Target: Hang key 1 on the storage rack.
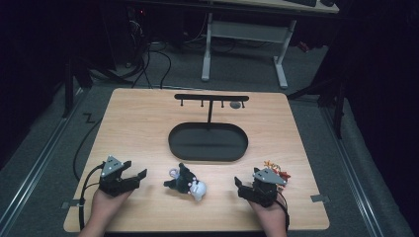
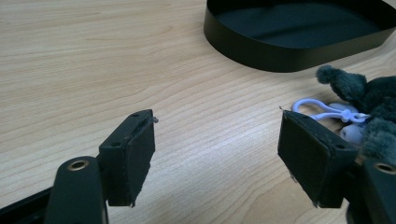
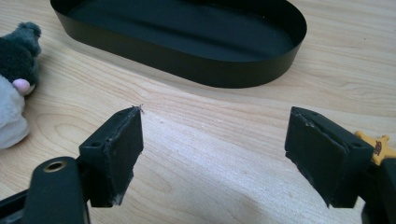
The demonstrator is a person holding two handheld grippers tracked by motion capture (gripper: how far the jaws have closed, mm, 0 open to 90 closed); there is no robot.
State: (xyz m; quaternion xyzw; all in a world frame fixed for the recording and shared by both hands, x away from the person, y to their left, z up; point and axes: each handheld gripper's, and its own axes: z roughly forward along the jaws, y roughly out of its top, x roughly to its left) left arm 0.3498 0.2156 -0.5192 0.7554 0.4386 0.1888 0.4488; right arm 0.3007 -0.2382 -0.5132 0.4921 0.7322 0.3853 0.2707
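A pale wood-grain tabletop [image 1: 148,128] is standing in a dark room. A small orange charm [image 1: 276,169] is lying half hidden behind the right gripper [image 1: 241,186], hard to make out. The black oval tray [image 1: 208,142] with its hook stand [image 1: 211,98] is sitting empty. A fuzzy grey-and-white plush keychain [image 1: 187,182] is lying between the grippers, near the tray. The left gripper [image 1: 138,175] and the right are both resting with jaws apart, gripping nothing.

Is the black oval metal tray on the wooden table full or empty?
Empty: the black oval metal tray shows only its bare dark floor in all three views.
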